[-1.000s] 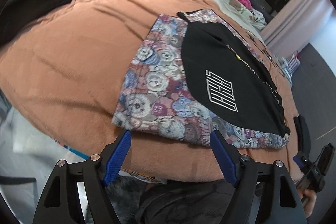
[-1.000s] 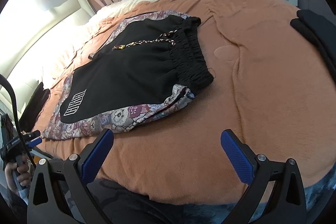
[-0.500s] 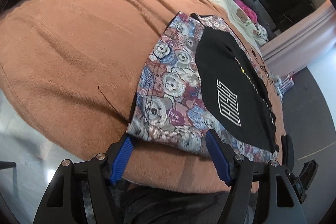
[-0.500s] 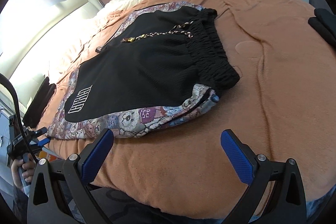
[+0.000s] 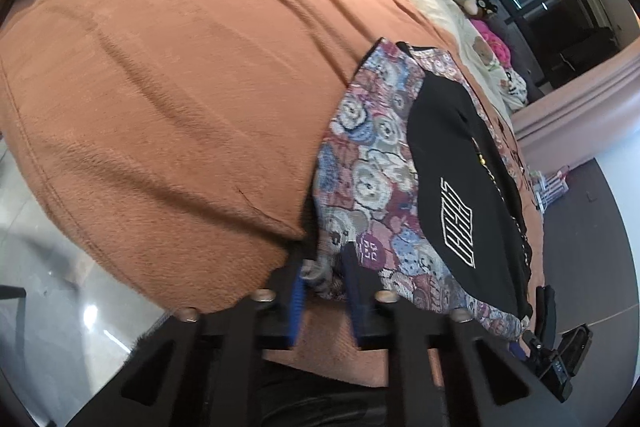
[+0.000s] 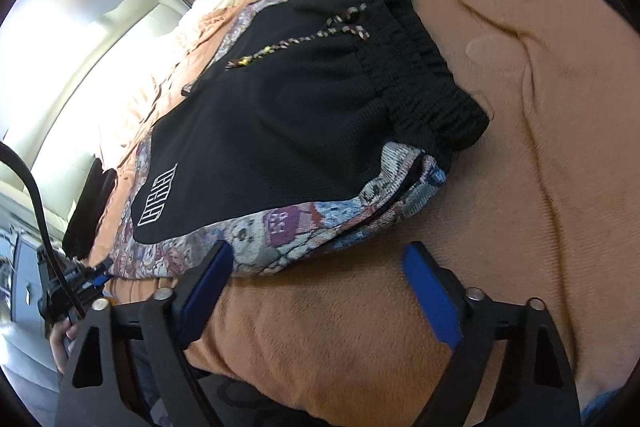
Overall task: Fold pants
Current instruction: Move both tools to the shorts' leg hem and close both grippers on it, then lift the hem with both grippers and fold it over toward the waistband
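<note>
- One pair of black shorts with patterned bear-print side panels (image 6: pixel 280 131) is lying flat on the orange-brown fleece blanket (image 5: pixel 168 99) of the bed, near the front edge, with the elastic waistband (image 6: pixel 424 75) pointing toward the right side.
- The left gripper (image 5: pixel 325 277) is pinching the near hem corner of the patterned panel; its two blue pads are standing narrow, with cloth bunched between them.
- The right gripper (image 6: pixel 316 287) is hovering with its jaws wide, just beside the near edge of the shorts, close to the waistband end, and it is holding nothing.
- Risk, as I judge it: the left grip seems to be taking only a small corner, so the fabric could be slipping out when lifted, or only the top layer could be rising while the lower one is staying behind.
- If the right gripper is closing too low, it may be catching the blanket together with the shorts.
- Count: one pair of shorts, two grippers, one braided drawstring (image 6: pixel 304 39), one blanket.
</note>
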Demonstrator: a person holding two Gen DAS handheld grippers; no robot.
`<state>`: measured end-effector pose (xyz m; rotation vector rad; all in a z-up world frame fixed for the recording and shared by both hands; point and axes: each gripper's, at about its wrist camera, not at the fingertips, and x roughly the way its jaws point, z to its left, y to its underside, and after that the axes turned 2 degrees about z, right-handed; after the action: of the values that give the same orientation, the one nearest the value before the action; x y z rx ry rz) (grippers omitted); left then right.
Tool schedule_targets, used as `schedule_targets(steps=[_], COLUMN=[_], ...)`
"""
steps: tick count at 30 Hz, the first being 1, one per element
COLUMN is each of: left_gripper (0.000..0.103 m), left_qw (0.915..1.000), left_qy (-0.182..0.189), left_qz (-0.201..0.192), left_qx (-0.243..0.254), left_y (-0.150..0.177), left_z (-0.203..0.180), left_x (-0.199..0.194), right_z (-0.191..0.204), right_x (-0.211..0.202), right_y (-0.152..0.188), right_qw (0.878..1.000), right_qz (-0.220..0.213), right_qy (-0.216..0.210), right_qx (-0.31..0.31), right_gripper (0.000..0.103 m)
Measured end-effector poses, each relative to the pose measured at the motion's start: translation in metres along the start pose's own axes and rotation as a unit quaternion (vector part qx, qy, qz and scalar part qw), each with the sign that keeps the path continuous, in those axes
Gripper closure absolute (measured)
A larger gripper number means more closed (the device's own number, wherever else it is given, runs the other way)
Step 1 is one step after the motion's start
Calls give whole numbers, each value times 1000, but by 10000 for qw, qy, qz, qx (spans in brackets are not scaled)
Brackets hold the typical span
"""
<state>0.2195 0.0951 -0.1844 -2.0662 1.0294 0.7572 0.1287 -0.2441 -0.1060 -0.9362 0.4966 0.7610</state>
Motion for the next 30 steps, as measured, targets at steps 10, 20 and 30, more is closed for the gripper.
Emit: schedule_targets(steps=[10, 20, 30], left_gripper=[97, 98, 98], left_qw=[9993, 9954, 9887], left_qy=[278, 528, 673], left_qz=[-224, -554, -892], left_qx=[126, 570, 997], left_y=[-8, -42, -101], left_z=[-12, -59, -120], left_x=[-20, -48, -62], right_z=[-2, 7, 18], right_x=[-1, -41, -68], right_y=[-15, -20, -45], right_qw=[9993, 9974, 9936], right_qz=[0, -505, -887], right_qy=[-370, -506, -695], right_qx=[-9, 41, -8], right_gripper=[92, 98, 100])
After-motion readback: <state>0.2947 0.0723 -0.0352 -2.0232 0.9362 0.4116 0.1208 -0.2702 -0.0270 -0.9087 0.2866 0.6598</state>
